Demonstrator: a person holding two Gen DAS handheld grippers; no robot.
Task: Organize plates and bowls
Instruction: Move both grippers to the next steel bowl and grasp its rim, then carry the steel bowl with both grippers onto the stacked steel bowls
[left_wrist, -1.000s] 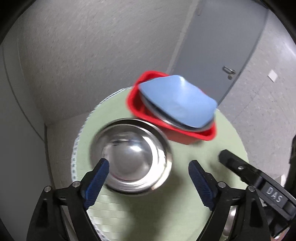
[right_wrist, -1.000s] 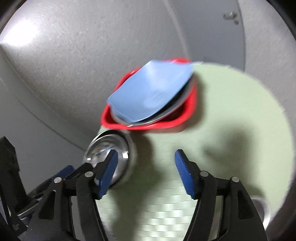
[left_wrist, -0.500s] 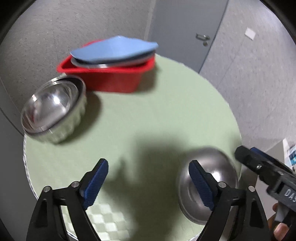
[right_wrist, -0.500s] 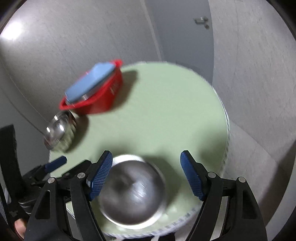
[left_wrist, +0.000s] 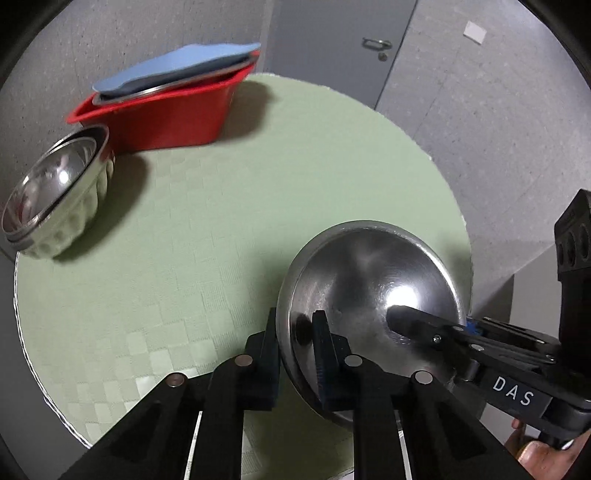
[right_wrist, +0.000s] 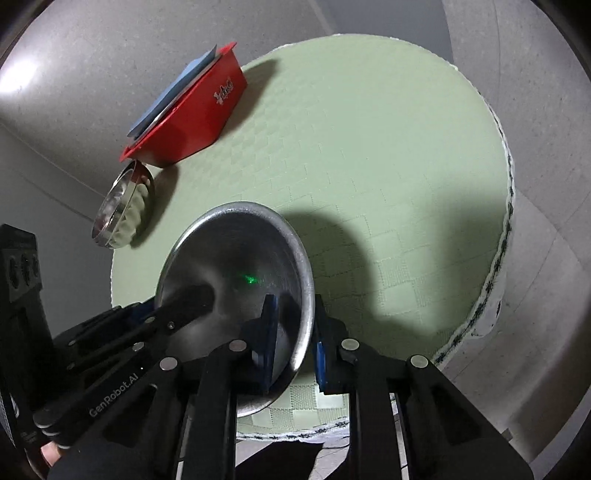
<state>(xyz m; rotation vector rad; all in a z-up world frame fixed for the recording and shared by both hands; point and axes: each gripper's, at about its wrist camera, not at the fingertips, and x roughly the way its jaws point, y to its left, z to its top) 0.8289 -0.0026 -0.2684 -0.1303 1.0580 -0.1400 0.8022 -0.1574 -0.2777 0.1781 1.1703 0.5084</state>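
Observation:
A shallow steel bowl (left_wrist: 369, 280) (right_wrist: 236, 258) sits near the front edge of the round green table (left_wrist: 221, 184). My left gripper (left_wrist: 295, 321) is shut on the bowl's left rim, one pad inside and one outside. My right gripper (right_wrist: 294, 306) is closing on the opposite rim, which sits pinched between its blue pads. At the back stands a red basin (left_wrist: 166, 118) (right_wrist: 192, 114) holding a steel plate under a blue plate (left_wrist: 177, 66). Beside it rest stacked steel bowls (left_wrist: 51, 184) (right_wrist: 118, 199).
The green table (right_wrist: 388, 166) drops off close behind the held bowl, with grey floor beyond. A grey door (left_wrist: 332, 48) and grey walls stand behind the table. A hand shows at the lower right of the left wrist view.
Both grippers came down from the back of the table to the front steel bowl. They were wide open before; now each is clamped on the bowl's rim.

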